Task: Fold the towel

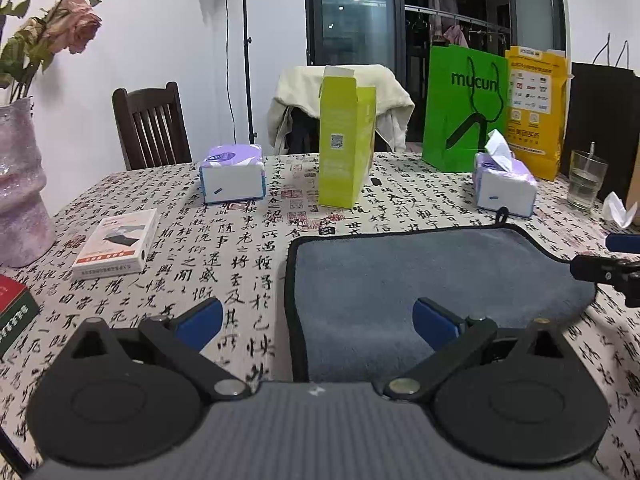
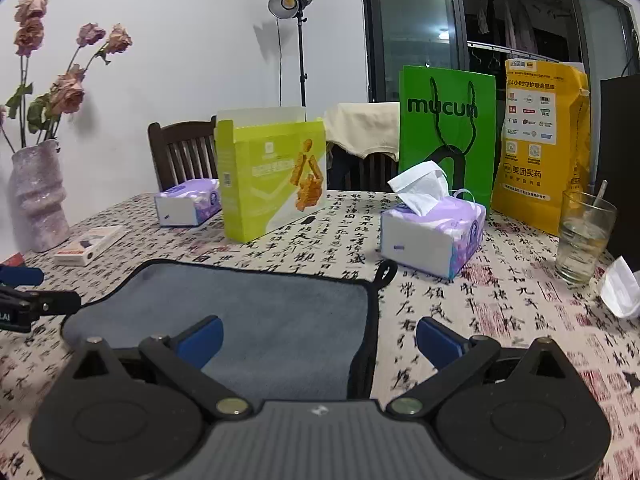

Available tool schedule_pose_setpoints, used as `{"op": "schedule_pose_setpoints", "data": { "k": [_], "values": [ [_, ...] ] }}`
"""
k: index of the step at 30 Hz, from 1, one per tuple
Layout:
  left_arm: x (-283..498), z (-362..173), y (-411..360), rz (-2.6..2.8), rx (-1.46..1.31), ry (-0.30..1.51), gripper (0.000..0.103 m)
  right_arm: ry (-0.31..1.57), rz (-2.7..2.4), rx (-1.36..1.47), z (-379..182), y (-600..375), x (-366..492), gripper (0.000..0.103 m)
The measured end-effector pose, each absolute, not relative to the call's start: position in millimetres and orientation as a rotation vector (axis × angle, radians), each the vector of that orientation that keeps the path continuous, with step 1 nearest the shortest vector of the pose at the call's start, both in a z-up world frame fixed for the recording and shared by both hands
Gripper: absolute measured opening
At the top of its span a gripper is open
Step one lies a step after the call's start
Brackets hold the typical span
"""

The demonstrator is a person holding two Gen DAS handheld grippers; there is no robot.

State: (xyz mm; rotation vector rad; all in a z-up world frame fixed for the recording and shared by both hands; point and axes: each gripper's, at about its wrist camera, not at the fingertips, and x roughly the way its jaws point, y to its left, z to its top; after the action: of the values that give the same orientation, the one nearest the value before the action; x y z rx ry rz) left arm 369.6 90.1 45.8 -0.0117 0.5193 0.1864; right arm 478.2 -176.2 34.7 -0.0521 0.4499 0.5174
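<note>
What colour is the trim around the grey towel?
Black, edging the towel all round; clearest in the right wrist view.

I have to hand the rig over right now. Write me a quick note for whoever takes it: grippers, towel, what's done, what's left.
Left gripper: open, empty, straddling the left near edge of the towel.
Right gripper: open, empty, straddling the towel's right near edge.
The grey, black-trimmed towel lies flat on the calligraphy tablecloth; its hanging loop is at the far right corner, by the opened tissue pack.
Done: no fold is visible; whether it was folded before, I cannot tell.
Left: grip the near edge and fold. A water glass stands to the right.
</note>
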Motion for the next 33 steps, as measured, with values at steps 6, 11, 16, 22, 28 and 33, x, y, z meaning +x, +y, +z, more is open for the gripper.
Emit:
{"op": "schedule_pose_setpoints", "data": {
  "k": [6,11,16,22,28,33],
  "values": [
    [341.4,45.2,80.3,0.185,-0.009,0.502,0.103,0.431,0.522,-0.045,33.1,-184.1,448.8,0.103],
    [317.5,45.3,69.9,0.176,-0.008,0.483,0.103,0.415,0.522,-0.039,32.8,-192.3,422.3,0.103],
    [293.8,41.2,58.8,0.168,0.003,0.472,0.103,0.402,0.525,-0.041,29.6,-201.8,394.3,0.103],
    [265.6,37.3,47.1,0.170,0.015,0.457,0.103,0.389,0.533,-0.043,24.5,-210.1,364.7,0.103],
    [240.0,29.2,37.5,0.165,0.029,0.453,0.103,0.375,0.544,-0.048,18.1,-213.6,335.1,0.103],
    [221.0,25.5,29.2,0.147,0.028,0.436,0.103,0.368,0.543,-0.056,12.3,-217.1,310.2,0.103]
  ]
}}
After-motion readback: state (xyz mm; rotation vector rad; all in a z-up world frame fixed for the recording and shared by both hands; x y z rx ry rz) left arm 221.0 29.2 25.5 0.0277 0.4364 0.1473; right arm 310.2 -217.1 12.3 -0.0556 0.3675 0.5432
